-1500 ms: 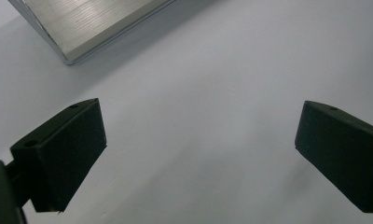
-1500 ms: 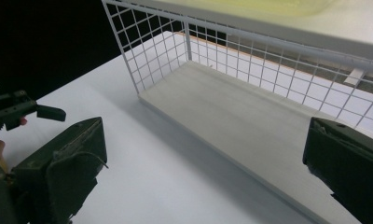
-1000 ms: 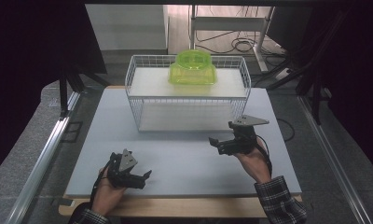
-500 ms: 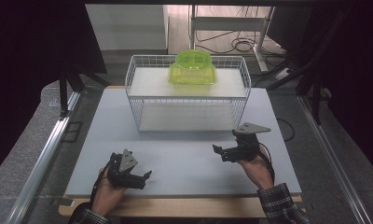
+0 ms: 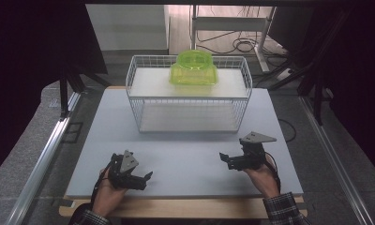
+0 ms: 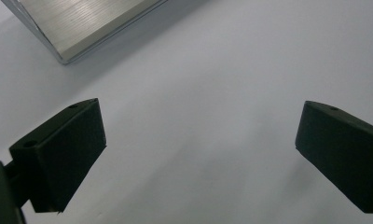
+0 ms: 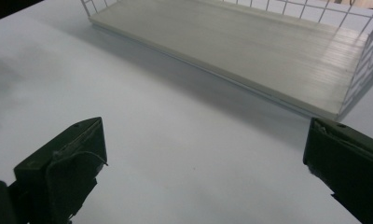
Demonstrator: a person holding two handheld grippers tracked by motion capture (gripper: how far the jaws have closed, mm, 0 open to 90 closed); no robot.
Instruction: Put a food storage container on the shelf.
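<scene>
both grippers (image 5: 148, 176) (image 5: 223, 158) gape empty.

High view overhead, forward-down; gripper views low, close, sharing table (image 5: 185, 154).

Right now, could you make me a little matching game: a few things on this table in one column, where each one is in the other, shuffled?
Things:
1. green tub
2. wire rack
3. left gripper
4. right gripper

Places:
A. near edge of the table, at the person's left
B. on the rack's top shelf
C. near edge, at the person's right
D. far half of the table

Pairs: 1-B, 2-D, 3-A, 4-C
</scene>
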